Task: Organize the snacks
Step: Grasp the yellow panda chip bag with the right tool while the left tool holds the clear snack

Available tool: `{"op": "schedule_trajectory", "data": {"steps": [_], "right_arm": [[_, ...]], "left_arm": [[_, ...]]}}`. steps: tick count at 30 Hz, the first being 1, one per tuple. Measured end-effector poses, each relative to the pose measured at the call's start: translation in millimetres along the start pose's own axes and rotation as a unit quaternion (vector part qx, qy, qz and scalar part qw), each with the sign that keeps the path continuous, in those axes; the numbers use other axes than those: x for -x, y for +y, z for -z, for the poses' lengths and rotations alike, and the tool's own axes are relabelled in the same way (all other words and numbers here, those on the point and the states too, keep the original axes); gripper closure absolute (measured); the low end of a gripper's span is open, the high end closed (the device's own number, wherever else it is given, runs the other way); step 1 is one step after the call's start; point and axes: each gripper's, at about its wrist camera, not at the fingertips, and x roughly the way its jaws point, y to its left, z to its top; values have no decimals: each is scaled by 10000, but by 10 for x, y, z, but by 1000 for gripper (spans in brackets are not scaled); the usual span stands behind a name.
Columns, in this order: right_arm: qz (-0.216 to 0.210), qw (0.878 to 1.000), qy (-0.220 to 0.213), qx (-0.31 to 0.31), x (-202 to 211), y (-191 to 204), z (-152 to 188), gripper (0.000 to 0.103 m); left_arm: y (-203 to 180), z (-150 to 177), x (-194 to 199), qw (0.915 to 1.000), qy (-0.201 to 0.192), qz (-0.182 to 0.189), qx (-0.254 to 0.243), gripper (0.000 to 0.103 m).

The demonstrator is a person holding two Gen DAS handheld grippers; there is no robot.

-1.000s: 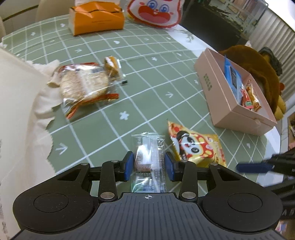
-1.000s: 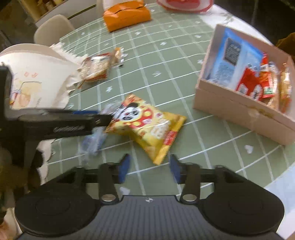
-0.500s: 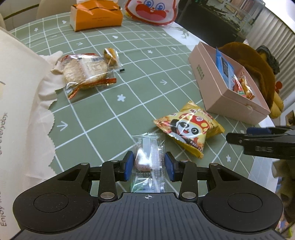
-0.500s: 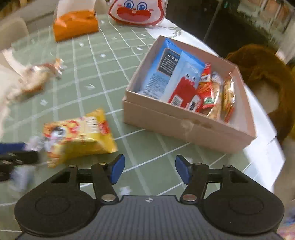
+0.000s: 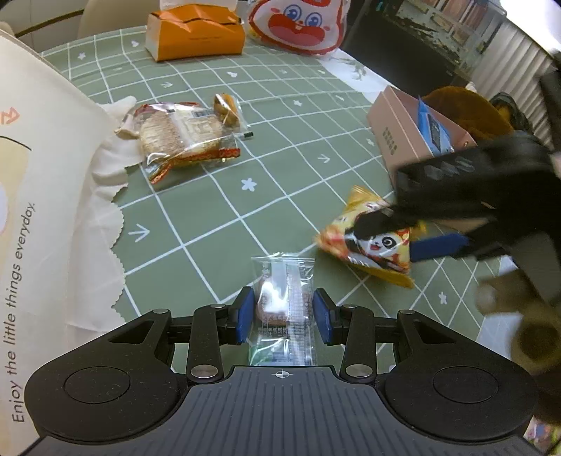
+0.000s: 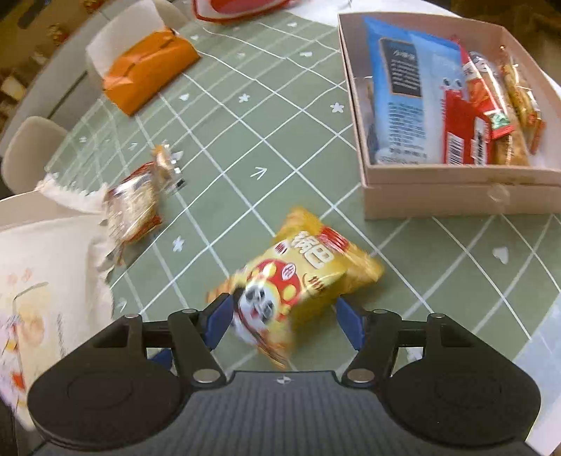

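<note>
Bare green tablecloth (image 6: 266,140) lies open between the snack bags and the pink box (image 6: 455,200). A big paper bag (image 5: 45,217) walls off the left side

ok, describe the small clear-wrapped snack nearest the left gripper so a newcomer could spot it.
Start at the pink box on the green checked tablecloth; nearer the camera lies the yellow panda bag. Just beside that bag sits the small clear packet, between the left gripper jaws. Unlike its neighbours, its wrapper is see-through, showing a brownish-pink piece.

I am at a home dining table (image 5: 210,196) under a green checked cloth. Pale chairs (image 6: 31,147) stand round it, a bookshelf (image 5: 452,24) behind.
</note>
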Motion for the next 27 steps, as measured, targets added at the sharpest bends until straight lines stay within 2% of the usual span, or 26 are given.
{"op": "schedule_trajectory", "data": {"steps": [3, 7, 10, 13, 15, 18, 27], "right_arm": [[219, 9997, 21, 56, -157, 76, -96, 36], [538, 9979, -124, 347, -228, 134, -125, 30], [587, 9970, -134, 488, -232, 173, -105, 30], [574, 9950, -111, 808, -215, 188, -27, 33], [573, 9933, -154, 992, -182, 166, 54, 40], [584, 9922, -201, 1082, -94, 70, 151, 45], [848, 9906, -317, 1023, 221, -424, 444, 45]], "left_arm": [[-33, 18, 3, 9999, -30, -60, -77, 60], [-41, 24, 6, 9999, -50, -78, -56, 60], [-6, 29, 9, 10000, -83, -13, 41, 60], [19, 24, 8, 9999, -86, 47, 99, 60], [31, 22, 6, 9998, -89, 76, 137, 60], [31, 23, 2, 9998, -90, 77, 137, 60], [-7, 11, -28, 9997, -35, 160, 203, 60]]}}
